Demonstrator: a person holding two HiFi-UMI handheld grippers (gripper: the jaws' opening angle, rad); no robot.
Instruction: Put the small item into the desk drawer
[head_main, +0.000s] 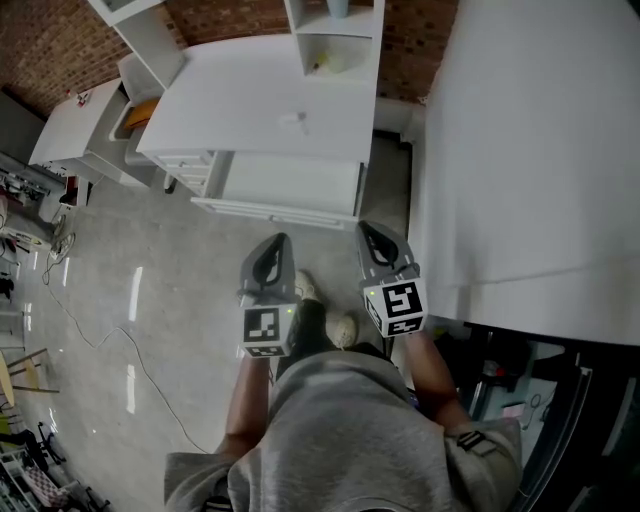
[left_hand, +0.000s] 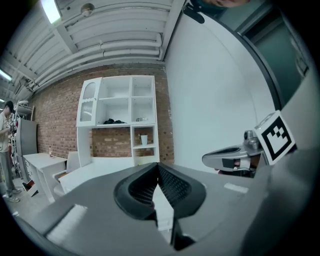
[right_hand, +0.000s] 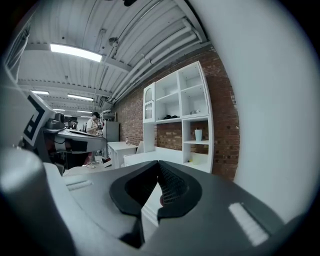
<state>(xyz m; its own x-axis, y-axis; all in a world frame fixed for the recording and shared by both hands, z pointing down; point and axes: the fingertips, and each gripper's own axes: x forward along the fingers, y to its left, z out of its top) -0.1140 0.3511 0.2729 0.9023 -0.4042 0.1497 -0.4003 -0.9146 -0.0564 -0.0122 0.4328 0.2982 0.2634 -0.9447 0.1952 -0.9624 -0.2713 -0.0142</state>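
Note:
A white desk (head_main: 260, 95) stands ahead of me, and a small pale item (head_main: 293, 121) lies on its top. Below the desk's front edge a wide white drawer (head_main: 290, 185) appears pulled out. My left gripper (head_main: 272, 245) and right gripper (head_main: 372, 235) hover side by side above the floor, well short of the desk. In the left gripper view the left gripper (left_hand: 158, 167) has its jaws together with nothing between them. In the right gripper view the right gripper (right_hand: 158, 165) is likewise shut and empty. The desk (left_hand: 100, 170) shows far off beyond the jaws.
A white shelf unit (head_main: 335, 40) sits on the desk's back. Small drawers (head_main: 195, 165) are at its left side. A large white panel (head_main: 540, 150) rises close on my right. Another white table (head_main: 80, 125) and floor cables (head_main: 100, 340) lie to the left. A person (right_hand: 93, 122) stands far off.

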